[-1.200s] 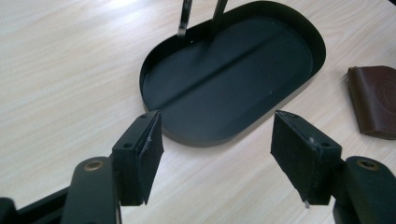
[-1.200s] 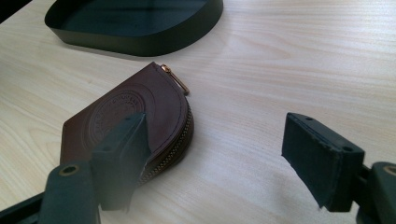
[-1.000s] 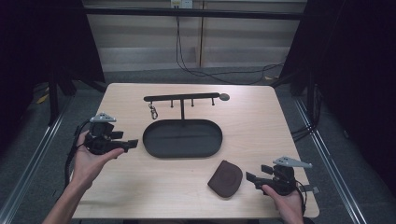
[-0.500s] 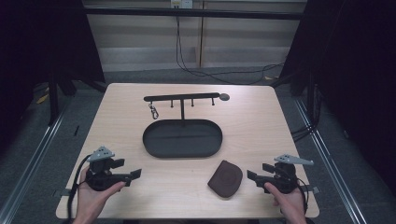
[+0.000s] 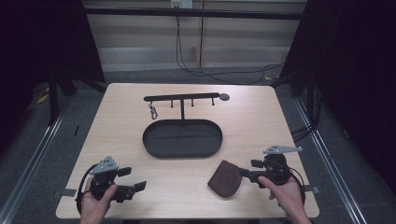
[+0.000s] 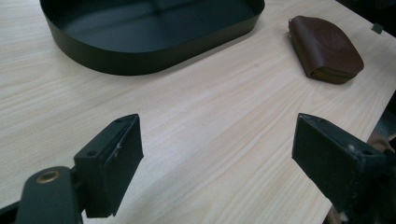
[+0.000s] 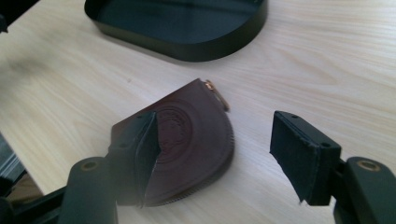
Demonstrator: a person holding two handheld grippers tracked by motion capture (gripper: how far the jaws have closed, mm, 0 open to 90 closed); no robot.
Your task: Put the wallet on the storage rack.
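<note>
**High view: two handheld grippers near a brown pouch on a wooden table**

High view, starting at the near edge: a person's two hands come in from the bottom, each holding a black gripper. The left gripper [image 5: 140, 185] rests low over the near left corner of the light wooden table [image 5: 261, 116], pointing right, with bare wood in front of it. Its jaws stand wide apart with nothing between them, and they have just been opening. The right gripper [image 5: 243, 173] sits at the near right, pointing left, its tips at the right edge of a small brown leather pouch [image 5: 225, 178] that lies flat on the table.

From the right gripper view, the pouch [image 7: 196, 140] is half-round, with a stamped round emblem and a zip along its curved edge. One jaw overlaps the pouch's near side; the other stands off over bare wood beside it. The jaws are apart and have just been closing, with part of the pouch between them, but the pads do not press on it.

Farther back, at the table's middle, lies a black oval tray [image 5: 182, 150], well apart from the pouch. Behind the tray stands a black bar rack [image 5: 182, 99] with short pegs, and a small metal clip [image 5: 152, 112] hangs from its left end. Beyond the table, cables trail across the floor.
</note>
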